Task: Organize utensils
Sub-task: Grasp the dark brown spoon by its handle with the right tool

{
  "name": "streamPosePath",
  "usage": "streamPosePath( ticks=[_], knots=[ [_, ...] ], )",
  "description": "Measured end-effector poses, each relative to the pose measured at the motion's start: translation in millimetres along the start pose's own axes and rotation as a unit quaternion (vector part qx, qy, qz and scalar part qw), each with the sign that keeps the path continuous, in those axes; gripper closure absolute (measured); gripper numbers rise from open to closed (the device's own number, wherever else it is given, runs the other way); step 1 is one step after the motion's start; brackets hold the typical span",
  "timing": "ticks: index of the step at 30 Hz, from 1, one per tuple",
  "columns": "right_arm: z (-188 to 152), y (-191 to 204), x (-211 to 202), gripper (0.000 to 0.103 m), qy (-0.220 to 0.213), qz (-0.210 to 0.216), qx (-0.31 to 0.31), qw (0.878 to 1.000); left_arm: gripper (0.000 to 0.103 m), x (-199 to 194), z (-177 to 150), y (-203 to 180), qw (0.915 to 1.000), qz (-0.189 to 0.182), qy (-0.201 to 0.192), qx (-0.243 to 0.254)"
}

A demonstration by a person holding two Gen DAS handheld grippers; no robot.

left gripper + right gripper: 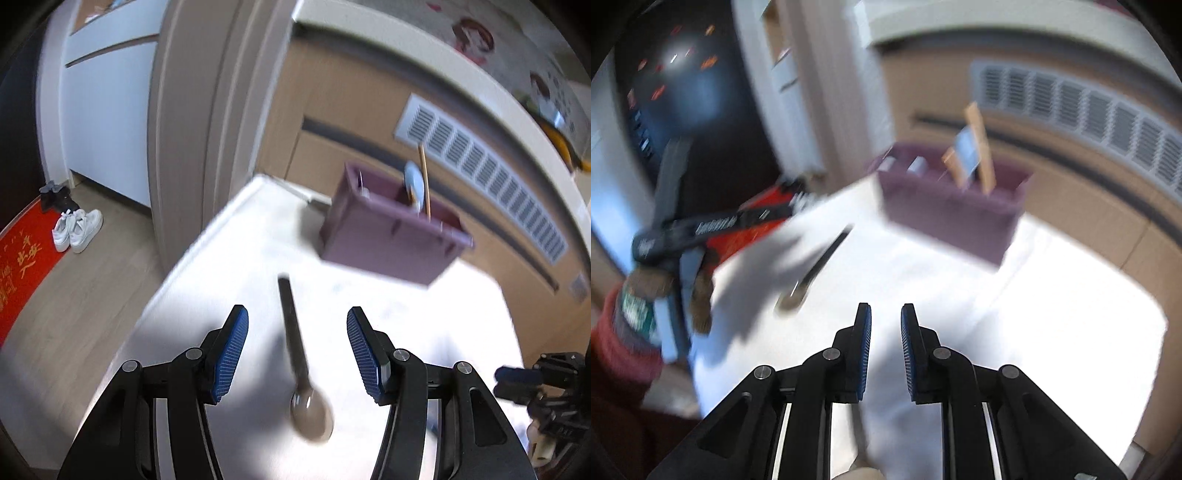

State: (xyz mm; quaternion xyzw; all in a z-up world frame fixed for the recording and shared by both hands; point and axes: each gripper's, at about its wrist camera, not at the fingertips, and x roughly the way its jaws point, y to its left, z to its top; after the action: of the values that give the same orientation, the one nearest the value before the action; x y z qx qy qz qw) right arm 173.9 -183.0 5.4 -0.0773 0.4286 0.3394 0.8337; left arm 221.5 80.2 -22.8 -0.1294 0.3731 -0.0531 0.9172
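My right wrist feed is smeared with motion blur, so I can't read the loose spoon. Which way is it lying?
Observer: The spoon lies flat on the white table, with its bowl toward the left gripper and its handle pointing at the purple holder.
Operator: Has the left gripper got it?
Observer: No. Its jaws are wide open. In the left wrist view the spoon shows between them, and neither pad touches it.
Operator: What's already in the holder?
Observer: A pale blue spoon and a wooden chopstick stand together in one compartment.
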Motion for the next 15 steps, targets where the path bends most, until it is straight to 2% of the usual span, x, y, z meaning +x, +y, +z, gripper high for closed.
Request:
streamPosePath(
  ticks=[5, 9, 15],
  knots=[
    [-29, 17, 32, 0.087, 0.059, 0.016, -0.013, 0.998, 0.047, 14, -17, 0, 0.9987, -0.004, 0.045, 0.024],
    [-33, 22, 48, 0.087, 0.074, 0.015, -0.019, 0.997, 0.047, 18, -20, -1, 0.9980, 0.001, 0.057, 0.028],
    [-37, 20, 68, 0.086, 0.084, -0.016, -0.022, 0.996, 0.047, 24, -24, -9, 0.9970, 0.007, 0.067, 0.039]
  ],
)
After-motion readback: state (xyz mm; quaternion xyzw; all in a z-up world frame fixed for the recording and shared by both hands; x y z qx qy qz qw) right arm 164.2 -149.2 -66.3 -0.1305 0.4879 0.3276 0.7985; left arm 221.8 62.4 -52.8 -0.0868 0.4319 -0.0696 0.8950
